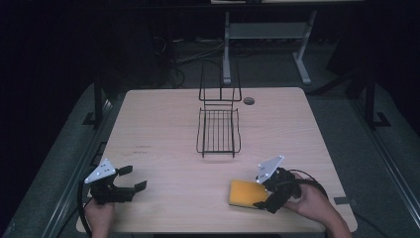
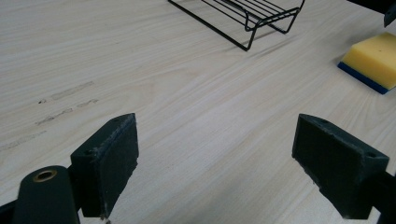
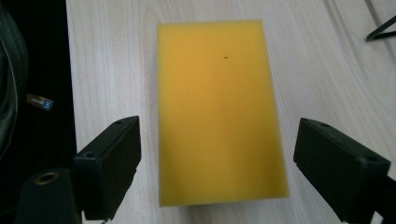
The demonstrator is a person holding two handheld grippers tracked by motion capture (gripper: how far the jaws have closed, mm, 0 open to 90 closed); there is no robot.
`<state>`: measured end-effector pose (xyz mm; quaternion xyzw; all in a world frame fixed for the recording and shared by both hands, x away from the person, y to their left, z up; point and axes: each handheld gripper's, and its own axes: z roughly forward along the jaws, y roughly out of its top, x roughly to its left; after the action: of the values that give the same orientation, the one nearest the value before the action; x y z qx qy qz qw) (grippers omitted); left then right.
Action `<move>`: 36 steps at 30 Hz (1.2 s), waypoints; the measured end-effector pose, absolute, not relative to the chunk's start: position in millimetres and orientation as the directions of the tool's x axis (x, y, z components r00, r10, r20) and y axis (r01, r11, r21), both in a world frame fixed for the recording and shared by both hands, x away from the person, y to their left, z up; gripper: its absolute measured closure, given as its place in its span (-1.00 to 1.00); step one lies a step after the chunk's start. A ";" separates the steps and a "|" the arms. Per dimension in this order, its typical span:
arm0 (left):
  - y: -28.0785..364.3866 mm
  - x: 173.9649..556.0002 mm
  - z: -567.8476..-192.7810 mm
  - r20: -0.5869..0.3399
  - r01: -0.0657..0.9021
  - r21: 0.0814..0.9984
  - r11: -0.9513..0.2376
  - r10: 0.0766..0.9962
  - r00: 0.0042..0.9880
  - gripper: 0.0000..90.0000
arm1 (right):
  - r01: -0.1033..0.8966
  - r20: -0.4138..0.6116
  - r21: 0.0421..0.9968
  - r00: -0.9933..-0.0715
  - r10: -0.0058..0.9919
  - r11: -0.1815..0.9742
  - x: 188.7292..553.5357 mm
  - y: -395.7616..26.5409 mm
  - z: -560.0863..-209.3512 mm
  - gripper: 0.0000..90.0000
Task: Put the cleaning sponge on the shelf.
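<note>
Right gripper view puts my right gripper point(image 3: 217, 163) wide open astride the sponge point(image 3: 217, 109), ungrasped, near the wire rack point(image 1: 218, 130); left gripper point(image 1: 128, 179) open, idle; everything remains

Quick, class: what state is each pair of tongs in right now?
Left tongs: open, holding nothing, over bare table.
Right tongs: open, jaws either side of the sponge, not gripping it.

We see a pale wood-grain counter point(image 1: 158, 144) with rounded corners. A black wire rack point(image 1: 218, 130) with an upright back stands on it near the middle, and a yellow rectangular sponge with a blue underside point(image 1: 245, 193) lies flat by its near edge.
</note>
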<state>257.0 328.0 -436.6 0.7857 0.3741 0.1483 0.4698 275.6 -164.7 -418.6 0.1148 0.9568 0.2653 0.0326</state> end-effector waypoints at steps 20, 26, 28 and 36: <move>328.1 256.7 -436.3 -0.117 0.446 0.850 -0.279 0.726 0.677 -0.69 | 0.182 -0.002 0.479 -0.978 0.208 0.859 284.0 -149.9 -425.3 -0.67; 328.3 256.6 -436.2 -0.119 0.447 0.850 -0.278 0.727 0.677 -0.69 | 0.178 0.004 0.469 -0.980 0.200 0.865 285.7 -145.0 -427.4 -0.67; 328.2 256.5 -436.1 -0.118 0.446 0.851 -0.278 0.726 0.677 -0.69 | 0.179 0.009 0.466 -0.980 0.198 0.867 286.7 -143.4 -428.8 -0.67; 327.5 256.4 -436.1 -0.118 0.446 0.851 -0.278 0.725 0.678 -0.69 | 0.179 0.018 0.458 -0.981 0.192 0.871 288.3 -138.9 -434.3 -0.67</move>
<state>256.4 327.5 -436.1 0.7853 0.3728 0.1484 0.4715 288.3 -138.9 -434.3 0.0958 0.9671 0.2354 0.0140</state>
